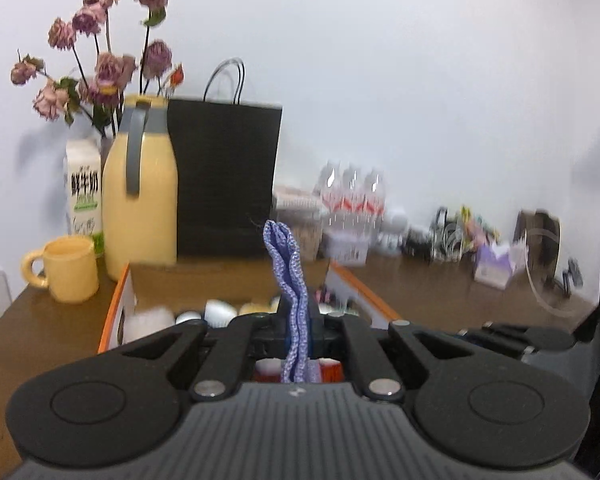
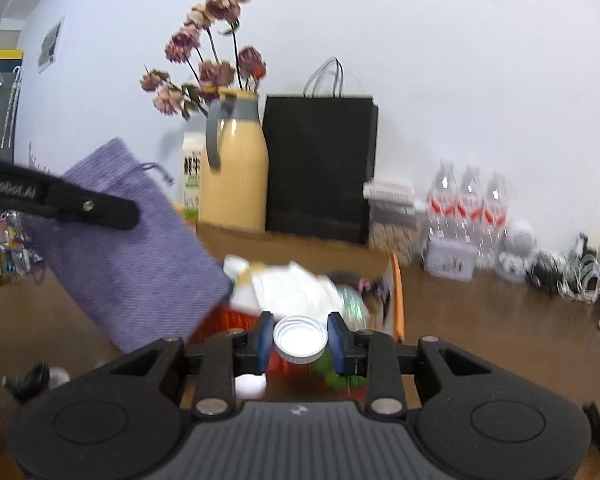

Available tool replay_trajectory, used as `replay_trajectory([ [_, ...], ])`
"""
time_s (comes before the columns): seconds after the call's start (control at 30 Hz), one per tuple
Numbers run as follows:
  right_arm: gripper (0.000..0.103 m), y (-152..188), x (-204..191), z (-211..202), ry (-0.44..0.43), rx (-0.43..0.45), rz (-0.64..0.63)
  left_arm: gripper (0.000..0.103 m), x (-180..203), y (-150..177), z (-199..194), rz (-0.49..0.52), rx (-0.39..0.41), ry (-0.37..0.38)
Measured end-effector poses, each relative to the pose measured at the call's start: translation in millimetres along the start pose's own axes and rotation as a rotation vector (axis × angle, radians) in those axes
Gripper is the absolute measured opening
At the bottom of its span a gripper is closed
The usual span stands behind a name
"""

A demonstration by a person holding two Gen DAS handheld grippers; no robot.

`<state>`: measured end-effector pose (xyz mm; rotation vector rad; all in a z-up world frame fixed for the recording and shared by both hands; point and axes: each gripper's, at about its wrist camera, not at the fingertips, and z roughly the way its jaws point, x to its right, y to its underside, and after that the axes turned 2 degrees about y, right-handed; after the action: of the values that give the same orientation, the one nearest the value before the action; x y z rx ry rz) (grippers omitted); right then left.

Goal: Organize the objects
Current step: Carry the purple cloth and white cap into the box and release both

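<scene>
While my left tongs [image 1: 297, 330] pinch the purple cloth pouch [image 2: 140, 248] tight by its edge, holding it in the air over the orange-edged cardboard box [image 1: 118, 304], my right tongs [image 2: 300, 340] hold a white ribbed cap [image 2: 300, 339] between their blue pads above that box's clutter. Behind the box, along the counter's [image 2: 480, 328] far edge by the wall, stand a yellow jug [image 1: 140, 196] and a black paper bag [image 1: 224, 176].

right gripper [image 2: 300, 338] | matte black linkage | blue pads [image 2: 265, 338] | silver pivot screws | ribbed grey base
</scene>
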<state>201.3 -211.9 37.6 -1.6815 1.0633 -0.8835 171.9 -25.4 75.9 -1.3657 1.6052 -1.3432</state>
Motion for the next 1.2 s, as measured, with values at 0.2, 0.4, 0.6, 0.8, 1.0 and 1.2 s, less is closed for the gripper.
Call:
replay_trajectory([
  [0.2, 0.027, -34, -12, 38, 0.009, 0.038, 0.002, 0.007, -25, -25, 38, -0.087, 0.031, -0.008],
  [0.4, 0.027, -41, -1, 107, 0.096, 0.007, 0.065, 0.007, -74, -10, 107, -0.138, -0.038, -0.146],
  [0.6, 0.027, -24, 10, 131, 0.105, -0.065, 0.081, 0.007, -91, 4, 128, -0.117, -0.14, -0.183],
  [0.8, 0.03, -17, 6, 128, 0.106, -0.081, 0.069, 0.018, -80, 12, 129, -0.013, -0.136, -0.276],
  [1.0, 0.103, -18, 7, 110, 0.135, -0.029, 0.084, 0.103, -62, 12, 117, 0.096, -0.031, -0.4],
  [1.2, 0.103, -21, 8, 105, 0.147, -0.025, 0.087, 0.103, -57, 11, 112, 0.094, -0.022, -0.385],
])
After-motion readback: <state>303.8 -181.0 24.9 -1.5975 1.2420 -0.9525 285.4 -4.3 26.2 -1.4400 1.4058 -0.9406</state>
